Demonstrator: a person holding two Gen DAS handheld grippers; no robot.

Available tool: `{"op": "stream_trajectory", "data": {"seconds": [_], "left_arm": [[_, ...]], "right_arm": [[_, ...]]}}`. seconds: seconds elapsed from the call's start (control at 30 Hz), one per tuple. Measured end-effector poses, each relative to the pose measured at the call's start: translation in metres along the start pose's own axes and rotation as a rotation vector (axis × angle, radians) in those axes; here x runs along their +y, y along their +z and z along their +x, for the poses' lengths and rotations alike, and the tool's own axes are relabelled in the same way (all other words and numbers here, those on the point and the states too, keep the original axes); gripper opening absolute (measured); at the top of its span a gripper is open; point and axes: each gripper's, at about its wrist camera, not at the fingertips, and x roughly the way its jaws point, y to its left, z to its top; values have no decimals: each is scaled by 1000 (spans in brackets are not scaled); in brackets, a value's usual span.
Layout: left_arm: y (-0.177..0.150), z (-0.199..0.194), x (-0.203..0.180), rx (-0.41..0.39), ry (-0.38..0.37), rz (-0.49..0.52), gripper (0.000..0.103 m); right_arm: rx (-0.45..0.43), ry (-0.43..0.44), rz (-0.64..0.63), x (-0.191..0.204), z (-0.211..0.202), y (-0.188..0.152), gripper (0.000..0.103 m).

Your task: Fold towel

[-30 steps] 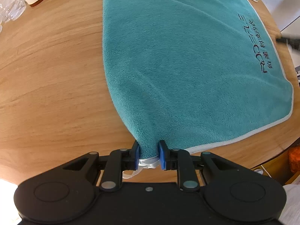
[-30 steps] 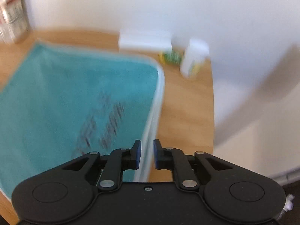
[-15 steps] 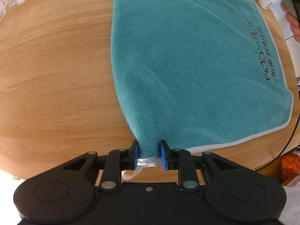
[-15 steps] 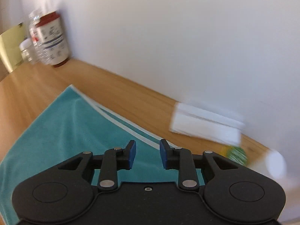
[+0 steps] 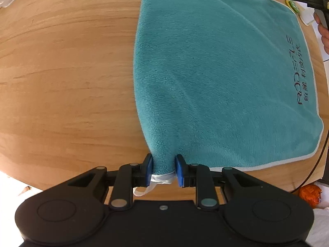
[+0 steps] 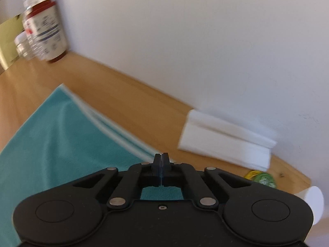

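bright even daylight, blown-out white at left wrist's lower-left corner; strong fisheye bending at edges; right wrist motion-blurred, towel [image 6: 61, 135] edge and bottles [image 6: 44, 30] smeared.

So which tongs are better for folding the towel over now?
Probably the left tongs: they already pinch the near corner of the teal towel. The right tongs are shut at the far edge, seemingly on nothing.

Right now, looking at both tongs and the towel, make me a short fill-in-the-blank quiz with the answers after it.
1. The left tongs pinch a ____ of the teal towel.
2. The right tongs have their jaws ____.
3. The towel lies on a ____ table.
4. The white folded stack sits against the ____.

Missing words: corner; shut; wooden; wall
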Motion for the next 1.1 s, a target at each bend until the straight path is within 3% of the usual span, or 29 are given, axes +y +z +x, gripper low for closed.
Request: {"op": "stream_trajectory", "data": {"seconds": [0.13, 0.23, 0.33, 0.43, 0.47, 0.77, 0.83, 0.9, 0.97, 1.1], "left_arm": [[8, -6, 19, 5, 11, -10, 27], [10, -5, 22, 6, 16, -14, 27], [10, -5, 23, 7, 18, -24, 27], [12, -6, 27, 5, 17, -36, 28], [12, -6, 29, 5, 17, -37, 28], [15, -8, 43, 2, 12, -64, 28], [16, -8, 45, 2, 12, -69, 28], [17, -9, 48, 2, 12, -75, 28], [19, -9, 52, 3, 11, -80, 28], [23, -10, 61, 9, 9, -104, 28]], "right_arm": [[-30, 39, 7, -2, -8, -1, 5], [-32, 62, -42, 3, -11, -2, 29], [10, 52, -113, 10, -4, -4, 29], [15, 67, -130, 13, 1, 0, 4], [17, 67, -125, 12, 1, 0, 1], [6, -30, -64, 0, 8, 5, 0], [-10, -6, -37, -2, 5, 6, 0], [-44, 28, -47, 0, -3, 6, 5], [-40, 43, -94, 5, -6, 6, 27], [20, 80, -141, 9, 0, 2, 29]]}}
